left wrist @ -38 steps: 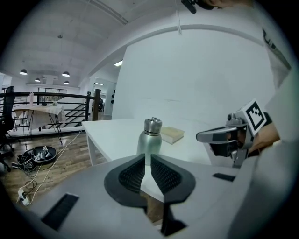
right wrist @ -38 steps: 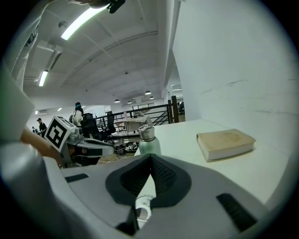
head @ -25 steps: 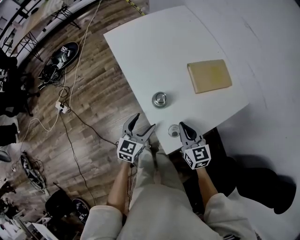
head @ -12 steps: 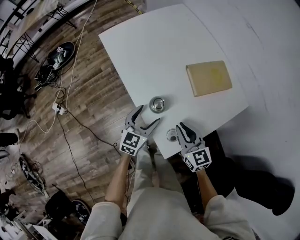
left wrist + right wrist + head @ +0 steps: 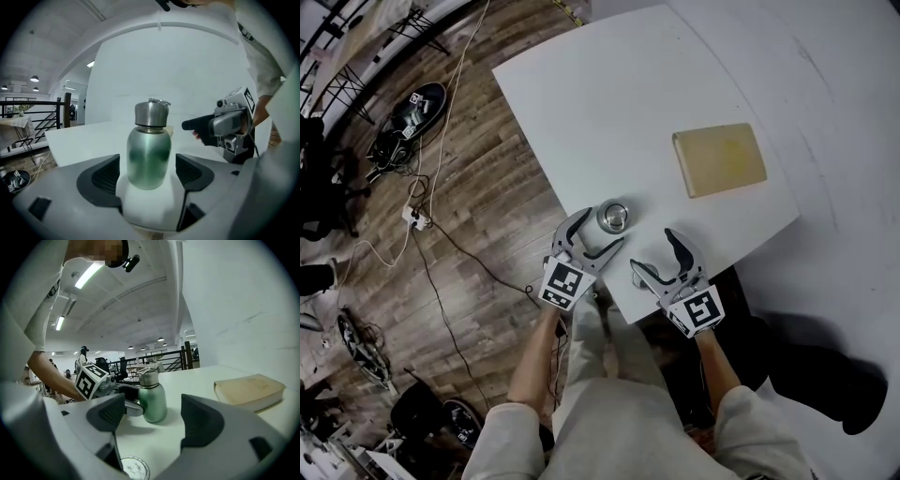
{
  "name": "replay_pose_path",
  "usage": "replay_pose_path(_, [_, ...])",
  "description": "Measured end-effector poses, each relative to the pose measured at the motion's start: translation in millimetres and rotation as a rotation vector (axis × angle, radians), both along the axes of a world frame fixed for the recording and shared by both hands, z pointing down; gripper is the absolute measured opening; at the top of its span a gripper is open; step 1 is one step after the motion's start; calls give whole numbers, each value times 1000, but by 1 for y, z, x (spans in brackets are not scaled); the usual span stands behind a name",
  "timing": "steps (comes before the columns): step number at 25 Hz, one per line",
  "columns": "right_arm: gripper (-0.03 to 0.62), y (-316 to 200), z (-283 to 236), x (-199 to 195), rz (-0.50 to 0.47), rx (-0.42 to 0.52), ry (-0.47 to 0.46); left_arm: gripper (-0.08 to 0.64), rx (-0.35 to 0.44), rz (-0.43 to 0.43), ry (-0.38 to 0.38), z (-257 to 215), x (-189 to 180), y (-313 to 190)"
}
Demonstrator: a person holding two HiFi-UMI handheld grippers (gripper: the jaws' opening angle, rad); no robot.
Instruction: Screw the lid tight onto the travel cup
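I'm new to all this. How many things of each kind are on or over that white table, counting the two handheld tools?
Travel cup: 1
Small silvery disc: 1
Tan book: 1
Handheld grippers: 2, the left gripper and the right gripper, both with fingers open
Total: 5

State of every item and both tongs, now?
travel cup: upright on table, between left tongs' jaws, not gripped
lid: sitting on cup
left tongs: open, jaws just opened wider
right tongs: open, jaws just opened, gripping nothing
silver disc: flat on table, below right tongs' jaws
tan book: closed, flat on table
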State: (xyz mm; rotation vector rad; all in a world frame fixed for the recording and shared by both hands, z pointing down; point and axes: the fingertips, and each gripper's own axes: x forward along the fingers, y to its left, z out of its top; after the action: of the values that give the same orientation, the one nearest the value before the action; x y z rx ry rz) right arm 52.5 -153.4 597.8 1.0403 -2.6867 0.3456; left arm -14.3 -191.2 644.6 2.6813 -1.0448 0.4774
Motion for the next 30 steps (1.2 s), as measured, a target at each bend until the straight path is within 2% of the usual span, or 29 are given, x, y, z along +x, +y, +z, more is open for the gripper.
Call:
replay_pose_path(9, [359, -32, -15, -41, -113, 50, -6, 347, -3, 44, 16, 1, 14, -9])
replay_pose_path(16, [328, -50, -20, -65, -202, 76, 3, 345, 3, 53, 44, -1, 17, -17])
replay_pose_path(26, [296, -58, -20, -87, -361, 88, 34, 345, 13, 56, 49, -1, 16, -15])
replay_pose_path(28, [266, -58, -20, -88, -381, 89, 37, 345, 13, 57, 49, -1, 16, -15])
replay_pose_path(30, [262, -58, -20, -88, -388, 96, 44, 345, 16, 59, 46, -1, 16, -15])
